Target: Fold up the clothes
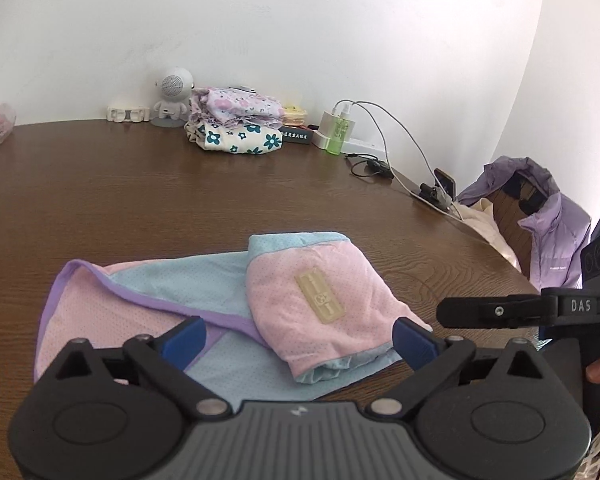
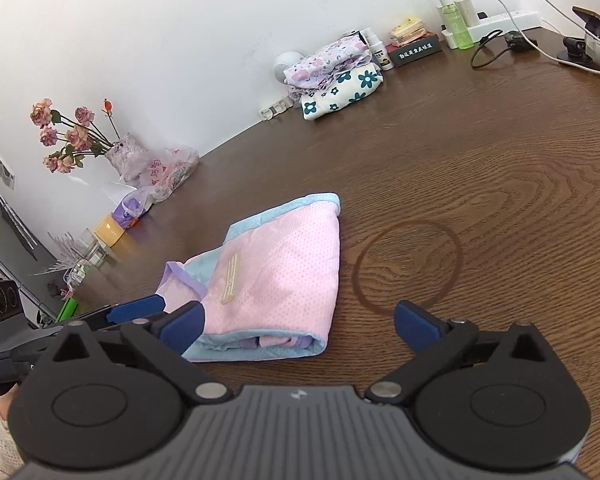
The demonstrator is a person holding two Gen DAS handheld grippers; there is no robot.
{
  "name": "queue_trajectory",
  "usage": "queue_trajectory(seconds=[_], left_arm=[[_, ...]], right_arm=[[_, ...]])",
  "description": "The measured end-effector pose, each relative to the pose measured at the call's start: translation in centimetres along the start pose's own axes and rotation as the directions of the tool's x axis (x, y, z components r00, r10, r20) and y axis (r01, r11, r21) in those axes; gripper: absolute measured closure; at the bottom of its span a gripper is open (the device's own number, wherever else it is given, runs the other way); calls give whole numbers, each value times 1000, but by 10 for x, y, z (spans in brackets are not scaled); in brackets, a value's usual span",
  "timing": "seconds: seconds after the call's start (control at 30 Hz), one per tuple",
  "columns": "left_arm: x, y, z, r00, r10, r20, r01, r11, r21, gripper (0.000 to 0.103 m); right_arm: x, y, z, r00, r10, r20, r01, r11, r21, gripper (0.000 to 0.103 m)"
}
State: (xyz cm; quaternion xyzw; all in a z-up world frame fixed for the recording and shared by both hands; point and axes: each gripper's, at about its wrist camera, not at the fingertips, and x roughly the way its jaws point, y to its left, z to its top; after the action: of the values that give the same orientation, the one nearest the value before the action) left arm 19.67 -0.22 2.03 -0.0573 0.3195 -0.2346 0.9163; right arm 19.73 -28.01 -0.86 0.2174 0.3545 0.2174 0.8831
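A pink, light-blue and purple mesh garment (image 1: pixel 204 304) lies on the brown wooden table (image 1: pixel 140 184), its right part folded over with a beige label on top. My left gripper (image 1: pixel 298 338) is open just above its near edge, holding nothing. The right gripper's black finger (image 1: pixel 496 312) shows at the right of this view. In the right wrist view the folded garment (image 2: pixel 276 280) lies in front. My right gripper (image 2: pixel 300 324) is open and empty, its left fingertip (image 2: pixel 182 326) over the garment's near left corner. The left gripper's blue fingertip (image 2: pixel 136 307) shows beside it.
A stack of folded floral clothes (image 1: pixel 236 124) sits at the far wall, with a small robot speaker (image 1: pixel 174 98), a green bottle (image 1: pixel 338 136), power strip and cables (image 1: pixel 384 148). A phone on a stand (image 1: pixel 444 188) and a purple jacket (image 1: pixel 548 224) are right. Flowers (image 2: pixel 72 136) and bags stand left.
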Motion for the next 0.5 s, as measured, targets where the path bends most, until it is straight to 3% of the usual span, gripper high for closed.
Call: queue_trajectory(seconds=[0.07, 0.17, 0.23, 0.27, 0.33, 0.4, 0.5], left_arm=[[1, -5, 2, 1000, 4, 12, -5, 999, 41, 3], [4, -14, 6, 1000, 15, 26, -18, 992, 123, 16], [12, -20, 9, 1000, 25, 16, -27, 982, 187, 41], [16, -22, 10, 999, 31, 9, -32, 976, 215, 48], [25, -24, 10, 999, 47, -12, -42, 965, 257, 75], [33, -26, 11, 998, 61, -31, -50, 956, 290, 76], [37, -18, 12, 997, 57, -55, -41, 967, 252, 74]], right_arm=[[3, 2, 0, 1000, 6, -3, -6, 1000, -6, 0], [8, -1, 2, 1000, 28, -7, -28, 999, 24, 1], [10, -5, 3, 999, 45, -7, -44, 998, 53, 3], [12, -8, 3, 999, 49, -8, -48, 997, 68, 4], [14, -12, 3, 998, 58, -2, -58, 994, 95, 11], [15, -15, 4, 998, 62, 1, -62, 992, 107, 17], [17, -15, 5, 998, 63, 0, -63, 992, 107, 17]])
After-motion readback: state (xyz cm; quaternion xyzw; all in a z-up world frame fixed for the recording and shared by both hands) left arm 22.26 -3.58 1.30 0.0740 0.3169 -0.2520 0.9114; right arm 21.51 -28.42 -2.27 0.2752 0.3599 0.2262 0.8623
